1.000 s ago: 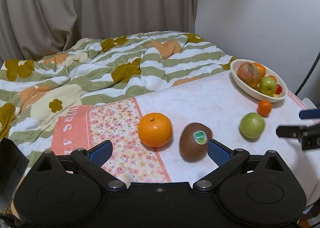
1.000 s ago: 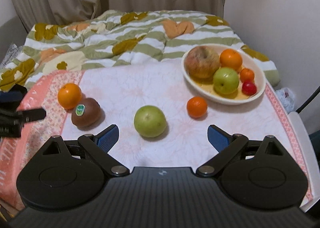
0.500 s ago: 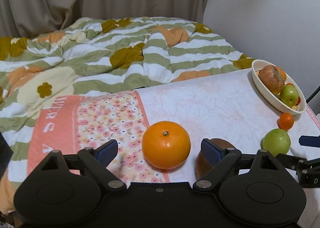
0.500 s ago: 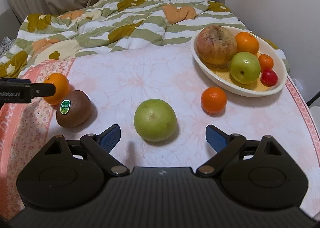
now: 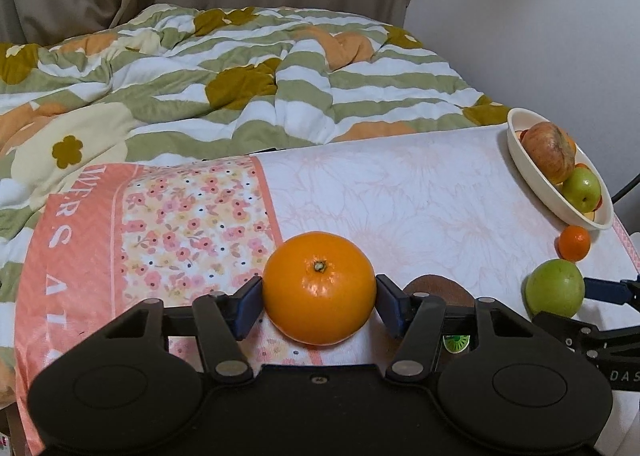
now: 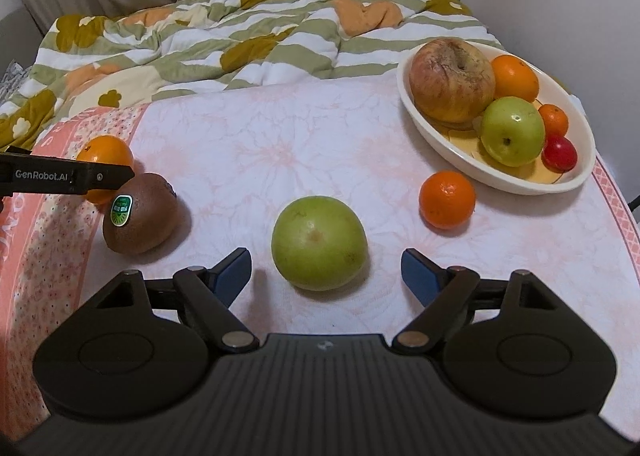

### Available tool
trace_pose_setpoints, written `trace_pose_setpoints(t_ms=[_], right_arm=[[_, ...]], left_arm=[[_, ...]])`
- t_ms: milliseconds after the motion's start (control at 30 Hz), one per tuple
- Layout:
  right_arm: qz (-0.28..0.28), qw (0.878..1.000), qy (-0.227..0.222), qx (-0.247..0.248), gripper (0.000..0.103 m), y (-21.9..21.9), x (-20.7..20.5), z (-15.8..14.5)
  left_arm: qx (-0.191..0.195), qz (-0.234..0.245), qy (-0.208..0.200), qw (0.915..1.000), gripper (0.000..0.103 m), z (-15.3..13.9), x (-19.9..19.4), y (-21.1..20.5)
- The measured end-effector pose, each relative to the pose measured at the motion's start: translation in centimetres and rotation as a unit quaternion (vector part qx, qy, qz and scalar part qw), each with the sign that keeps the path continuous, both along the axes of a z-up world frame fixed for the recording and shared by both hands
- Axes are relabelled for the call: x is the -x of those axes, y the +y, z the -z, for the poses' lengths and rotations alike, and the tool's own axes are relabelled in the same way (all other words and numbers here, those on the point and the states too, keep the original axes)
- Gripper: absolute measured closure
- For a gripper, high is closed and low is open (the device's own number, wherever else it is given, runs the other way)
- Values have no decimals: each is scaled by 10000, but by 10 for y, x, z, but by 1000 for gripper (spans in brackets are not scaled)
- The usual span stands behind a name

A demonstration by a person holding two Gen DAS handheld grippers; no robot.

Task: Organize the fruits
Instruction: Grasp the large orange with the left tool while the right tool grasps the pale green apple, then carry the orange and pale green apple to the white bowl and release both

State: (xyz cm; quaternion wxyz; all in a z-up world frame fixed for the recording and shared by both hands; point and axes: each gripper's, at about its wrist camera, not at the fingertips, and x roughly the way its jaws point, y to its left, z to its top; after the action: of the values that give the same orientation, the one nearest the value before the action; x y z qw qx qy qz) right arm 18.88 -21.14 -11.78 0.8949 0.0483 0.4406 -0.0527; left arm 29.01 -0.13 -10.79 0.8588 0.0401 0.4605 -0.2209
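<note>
Left hand-held gripper (image 5: 319,302), marked "GenRobot.AI", clamps large round orange (image 5: 319,288); brown stickered kiwi (image 6: 141,213) just beside. Right hand-held gripper (image 6: 326,276) apart, w/ round green apple (image 6: 319,243) between fingers.

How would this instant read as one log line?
left gripper: shut on big orange | right gripper: open around green fruit | bowl: partly filled

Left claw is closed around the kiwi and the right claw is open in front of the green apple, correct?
Not the kiwi. The left wrist view shows the left claw closed on the big orange; the kiwi sits beside it. The right claw is open before the green apple.
</note>
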Motion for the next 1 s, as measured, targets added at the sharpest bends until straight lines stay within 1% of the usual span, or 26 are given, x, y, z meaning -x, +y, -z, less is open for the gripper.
trace_pose_setpoints(t_ms=[100,200,333,367,400,433,600,700,1000], right_arm=[[0,10000,12,-14,9,0,0,0],[-40,10000,36,-30,17,1,-3,1],[-67,10000,8,-31,18,1,-8,3],[-73,10000,0,-27,21,1,-9,3],[-95,10000,6,-27,30,1,-11,4],[-118,9999,18,-18,35,1,-12,4],[-172,9999,2,9,35,3,-11,3],[-224,9997,-63,13,35,5,-5,-3],[-269,9992,-299,-88,35,3,25,-34]], left_arm=[[-66,-11,-30,10000,40,0,2,1],[-98,-29,-43,9999,40,-1,3,4],[-141,-38,-76,9999,40,-1,9,7],[-157,-44,-81,9998,40,-1,10,8],[-168,-59,-79,9998,40,-2,12,9],[-175,-79,-75,9998,40,-2,13,9],[-171,-211,-61,9996,40,-6,23,16],[-138,-269,-96,9995,40,-14,33,19],[15,-406,-412,9983,40,-45,72,21]])
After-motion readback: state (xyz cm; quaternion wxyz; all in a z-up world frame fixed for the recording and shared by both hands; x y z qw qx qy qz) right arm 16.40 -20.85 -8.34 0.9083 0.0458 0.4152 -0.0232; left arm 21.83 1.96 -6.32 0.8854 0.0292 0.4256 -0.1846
